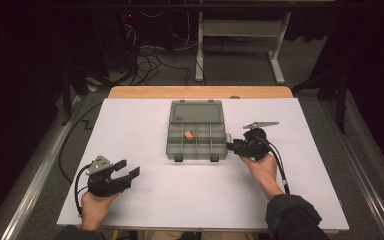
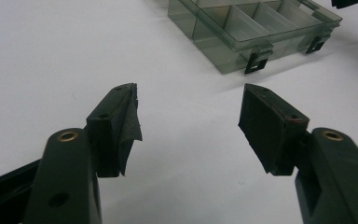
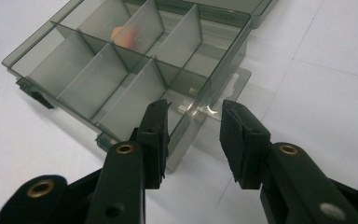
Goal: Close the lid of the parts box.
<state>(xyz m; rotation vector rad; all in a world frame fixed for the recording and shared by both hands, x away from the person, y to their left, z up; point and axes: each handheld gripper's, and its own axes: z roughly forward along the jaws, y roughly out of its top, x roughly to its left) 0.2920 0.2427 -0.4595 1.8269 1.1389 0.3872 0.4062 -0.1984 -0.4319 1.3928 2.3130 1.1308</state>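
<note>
Nearest to me, my left gripper [image 1: 128,169] rests low on the white table sheet [image 1: 145,200], jaws spread wide with only bare sheet between them. From its own view the front of the compartment box [image 2: 242,32] lies ahead and to the right, well apart, its two dark latches [image 2: 256,63] facing me.

Farther out, my right gripper [image 1: 232,146] lies level at the box's right end. Its jaws are partly parted and straddle the clear side wall and the little flat tab [image 3: 223,91] that sticks out there; one jaw sits over the corner compartment, the other outside the box. I see no pad pressing on the plastic, so nothing is gripped.

The box [image 1: 197,140] sits mid-table, lid [image 1: 196,111] thrown back flat behind it. An orange piece [image 1: 189,135] lies in one of the middle compartments, dividers standing between it and my right jaws.

Beyond the sheet runs the table's wooden edge [image 1: 200,92], then cables [image 1: 150,62] on the floor and a white desk frame [image 1: 240,35].
</note>
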